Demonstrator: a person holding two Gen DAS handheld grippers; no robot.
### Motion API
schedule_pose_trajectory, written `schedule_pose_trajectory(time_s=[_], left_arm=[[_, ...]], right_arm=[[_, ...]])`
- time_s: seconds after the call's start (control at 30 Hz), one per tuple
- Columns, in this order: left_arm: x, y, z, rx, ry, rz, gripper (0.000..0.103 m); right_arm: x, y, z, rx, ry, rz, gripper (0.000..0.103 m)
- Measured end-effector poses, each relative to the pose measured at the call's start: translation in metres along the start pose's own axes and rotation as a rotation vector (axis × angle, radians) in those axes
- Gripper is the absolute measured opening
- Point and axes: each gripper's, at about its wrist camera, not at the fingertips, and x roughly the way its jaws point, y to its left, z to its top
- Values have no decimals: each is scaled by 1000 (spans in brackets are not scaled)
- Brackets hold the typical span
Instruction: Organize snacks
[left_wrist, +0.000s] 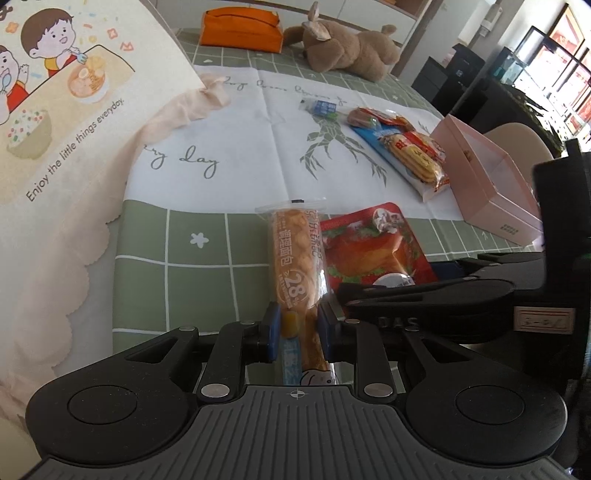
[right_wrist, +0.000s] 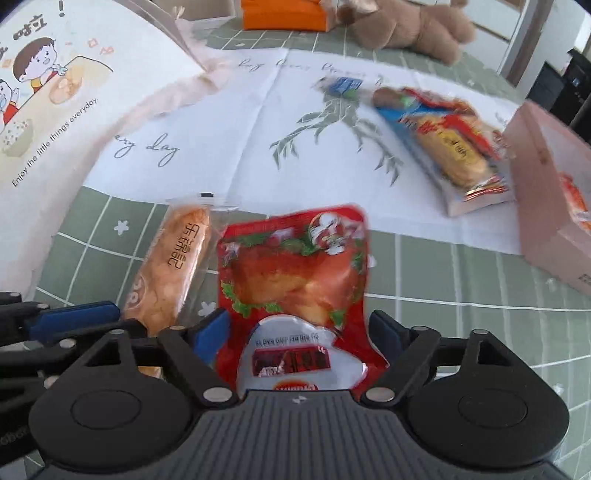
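Observation:
My left gripper (left_wrist: 295, 325) is shut on a long bread roll in a clear wrapper (left_wrist: 295, 258), which points away over the green checked tablecloth; the roll also shows in the right wrist view (right_wrist: 170, 269). My right gripper (right_wrist: 299, 332) is open, its blue pads either side of a red chicken-leg pouch (right_wrist: 295, 280) lying flat on the cloth; the pouch shows in the left wrist view (left_wrist: 373, 247) just right of the roll. A pile of packaged snacks (left_wrist: 406, 147) lies further back on the white mat, also in the right wrist view (right_wrist: 450, 147).
A cream cartoon-print bag (left_wrist: 66, 110) fills the left side. A pink box (left_wrist: 491, 181) stands at the right, with an orange-red packet inside (right_wrist: 574, 199). An orange pouch (left_wrist: 240, 31) and a brown plush toy (left_wrist: 351, 48) lie at the far edge.

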Motion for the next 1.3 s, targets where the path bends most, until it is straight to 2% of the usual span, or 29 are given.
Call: schedule_pose_trajectory(time_s=[0.1, 0.13, 0.4, 0.47, 0.53, 0.7, 0.8, 0.93, 1.0, 1.03, 1.1, 1.23, 1.3], left_arm=[[3, -4, 1, 3, 4, 5, 29], [4, -6, 1, 7, 6, 10, 30], [11, -24, 3, 40, 4, 23, 29], [12, -30, 2, 58, 12, 10, 28], [13, -37, 0, 78, 27, -14, 28], [16, -52, -8, 111, 46, -47, 28], [17, -52, -8, 106, 48, -52, 28], [17, -49, -8, 92, 48, -60, 29], [16, -48, -9, 90, 46, -63, 29], [16, -48, -9, 85, 46, -65, 29], [18, -46, -8, 71, 50, -68, 32], [32, -50, -2, 68, 59, -33, 39], [41, -55, -1, 89, 68, -8, 37]], right_arm=[[-10, -15, -4, 27, 1, 25, 61], [-13, -22, -7, 44, 5, 21, 58], [-38, -105, -56, 215, -9, -29, 59], [-42, -117, -66, 220, -14, -35, 62], [-45, -124, -74, 226, -15, -50, 77], [-66, -124, -80, 210, -139, -159, 78], [-73, -117, -77, 181, -205, -156, 84], [-52, -111, -67, 146, -147, -55, 86], [-31, -114, -66, 163, -86, -67, 87], [-28, -113, -69, 158, -102, -78, 94], [-25, -114, -71, 155, -120, -86, 99], [-26, -113, -74, 147, -119, -81, 101], [-27, -112, -77, 139, -120, -83, 103]])
